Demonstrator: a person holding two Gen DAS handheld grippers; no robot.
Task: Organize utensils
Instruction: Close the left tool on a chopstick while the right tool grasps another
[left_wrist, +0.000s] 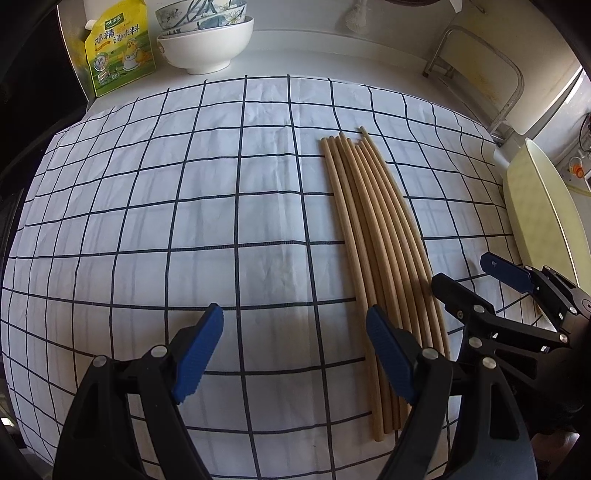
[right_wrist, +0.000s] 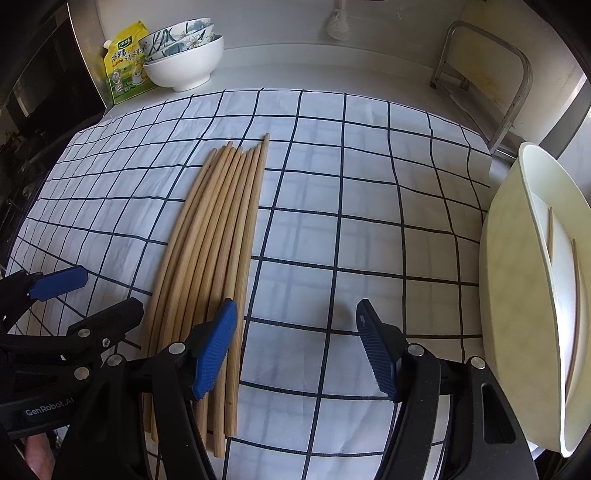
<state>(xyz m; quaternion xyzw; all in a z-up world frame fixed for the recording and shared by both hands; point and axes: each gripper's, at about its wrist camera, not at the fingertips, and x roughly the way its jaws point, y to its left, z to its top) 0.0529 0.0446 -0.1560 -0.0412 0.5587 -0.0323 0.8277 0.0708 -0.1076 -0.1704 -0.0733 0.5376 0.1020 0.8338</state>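
Chopsticks lay on cloth between left tongs and right tongs; bowls far ahead, tray right.

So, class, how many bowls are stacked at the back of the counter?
3, in one stack beside the yellow pouch: white bowl at the bottom, lower flowered bowl nested in it, top flowered bowl above. Another may be hidden inside.

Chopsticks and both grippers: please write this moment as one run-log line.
chopsticks: bundled on cloth | left gripper: open, empty | right gripper: open, empty | tray: two chopsticks inside
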